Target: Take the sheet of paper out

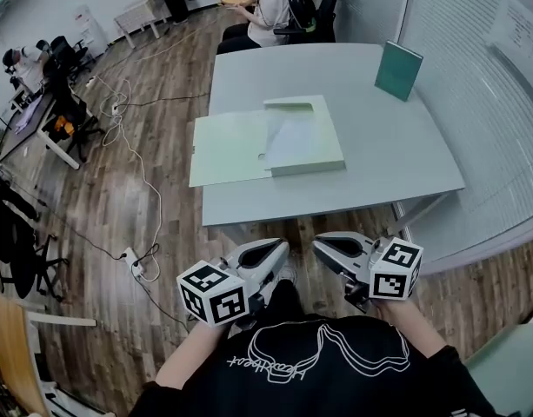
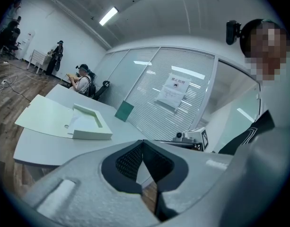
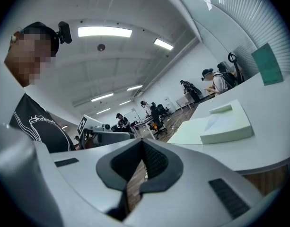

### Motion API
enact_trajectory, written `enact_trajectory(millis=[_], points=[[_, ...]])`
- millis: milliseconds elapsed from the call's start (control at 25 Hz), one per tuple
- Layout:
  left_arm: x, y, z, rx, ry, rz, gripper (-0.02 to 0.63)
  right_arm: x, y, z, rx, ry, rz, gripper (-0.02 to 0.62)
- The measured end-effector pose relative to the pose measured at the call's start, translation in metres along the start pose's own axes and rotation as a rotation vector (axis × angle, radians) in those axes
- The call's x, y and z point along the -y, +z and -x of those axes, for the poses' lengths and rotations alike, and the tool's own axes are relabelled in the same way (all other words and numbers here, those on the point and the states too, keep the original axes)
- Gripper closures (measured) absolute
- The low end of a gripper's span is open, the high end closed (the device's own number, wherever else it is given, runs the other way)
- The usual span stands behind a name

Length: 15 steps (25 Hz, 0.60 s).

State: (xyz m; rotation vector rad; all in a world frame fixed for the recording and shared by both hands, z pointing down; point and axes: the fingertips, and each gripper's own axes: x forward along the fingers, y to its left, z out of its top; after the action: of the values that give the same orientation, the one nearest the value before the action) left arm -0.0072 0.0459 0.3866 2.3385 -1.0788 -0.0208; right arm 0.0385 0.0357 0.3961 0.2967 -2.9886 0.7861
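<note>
The sheet of paper (image 1: pixel 285 139) lies inside an open pale green box (image 1: pixel 311 167) near the middle of the grey tabletop (image 1: pixel 379 168). The box's flat lid (image 1: pixel 227 150) is folded out at 9 o'clock and hangs over the tabletop's left edge. Nothing touches the paper.

At 2 o'clock from the box, well apart from it, a teal book (image 1: pixel 398 69) stands upright near the tabletop's far right side. At 12 o'clock, beyond the far edge, a seated person (image 1: pixel 270 11) in a white top faces away.

At 6 o'clock, short of the near edge and above the wooden floor (image 1: pixel 153 198), the operator holds both tools close to the body. The left tongs (image 1: pixel 275 252) are closed with nothing between them, their ribbed pads pressed together in the left gripper view. The right tongs (image 1: pixel 327 246), just beside them, are closed and empty as well. Each tool carries a black-and-white marker cube (image 1: pixel 212 292) at its rear.

At 8 o'clock from the box, a white power strip (image 1: pixel 134 265) and its cable lie on the floor. A glass wall with blinds (image 1: pixel 475 102) runs along the tabletop's right side, at 3 o'clock.
</note>
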Motion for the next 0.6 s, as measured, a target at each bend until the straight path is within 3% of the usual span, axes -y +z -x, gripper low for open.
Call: enact_trajectory(millis=[600], points=[[-0.158, 0.082, -0.086, -0.113, -0.064, 0.080, 0.594, 0.144, 0.076, -0.095, 0.012, -0.101, -0.091, 0.588]])
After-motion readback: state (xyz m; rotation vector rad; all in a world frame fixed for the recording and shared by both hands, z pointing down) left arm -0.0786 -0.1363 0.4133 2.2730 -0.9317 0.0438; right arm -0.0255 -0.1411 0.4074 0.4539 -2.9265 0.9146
